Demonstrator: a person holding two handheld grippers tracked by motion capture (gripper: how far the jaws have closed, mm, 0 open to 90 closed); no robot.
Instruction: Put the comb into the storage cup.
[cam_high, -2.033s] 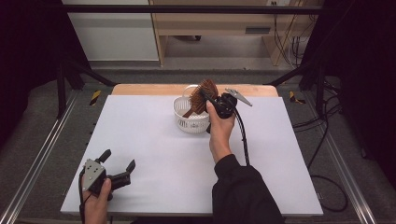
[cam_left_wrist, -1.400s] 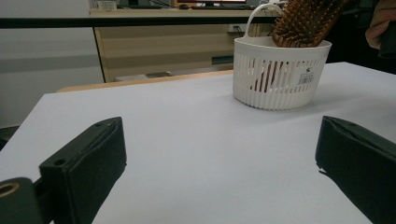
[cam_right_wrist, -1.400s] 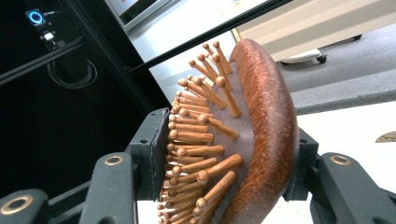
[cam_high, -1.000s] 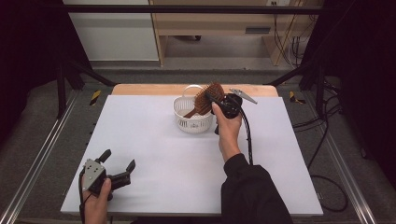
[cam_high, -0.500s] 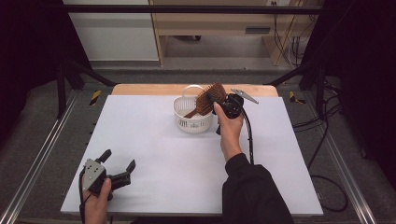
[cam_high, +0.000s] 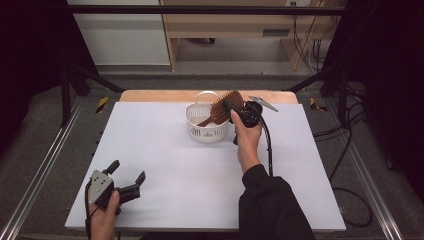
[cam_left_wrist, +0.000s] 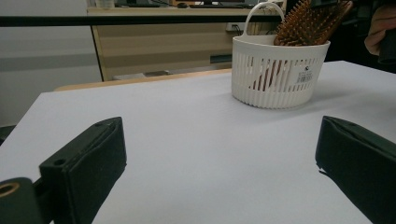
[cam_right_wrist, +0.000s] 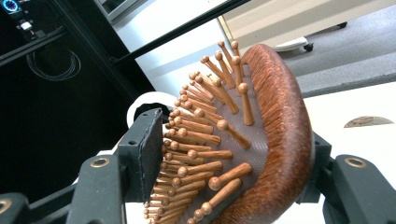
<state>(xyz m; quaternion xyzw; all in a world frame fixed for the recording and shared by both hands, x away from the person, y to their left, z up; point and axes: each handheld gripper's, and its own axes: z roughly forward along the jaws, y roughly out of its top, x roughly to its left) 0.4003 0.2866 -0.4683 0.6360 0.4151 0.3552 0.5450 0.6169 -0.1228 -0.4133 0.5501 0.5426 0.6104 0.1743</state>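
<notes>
Right gripper view: brown wooden-pinned hairbrush (cam_right_wrist: 261, 140), seemingly clamped in right tool (cam_right_wrist: 233, 182).

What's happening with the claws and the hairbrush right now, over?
Right claw shut on the hairbrush, handle down in the white basket. Left claw open, low over the near left of the table. Nothing between them.

Your white worktop (cam_high: 165, 150) has a wooden strip (cam_high: 150, 96) along its far edge. Beyond it you see a pale wooden shelf unit (cam_high: 225, 25) on the grey floor (cam_high: 240, 80), with a black bar (cam_high: 200, 9) crossing in front of it. Cables (cam_high: 350, 135) trail on the floor at your right. A yellow-and-black tag (cam_high: 101, 104) lies off the far left corner.
</notes>
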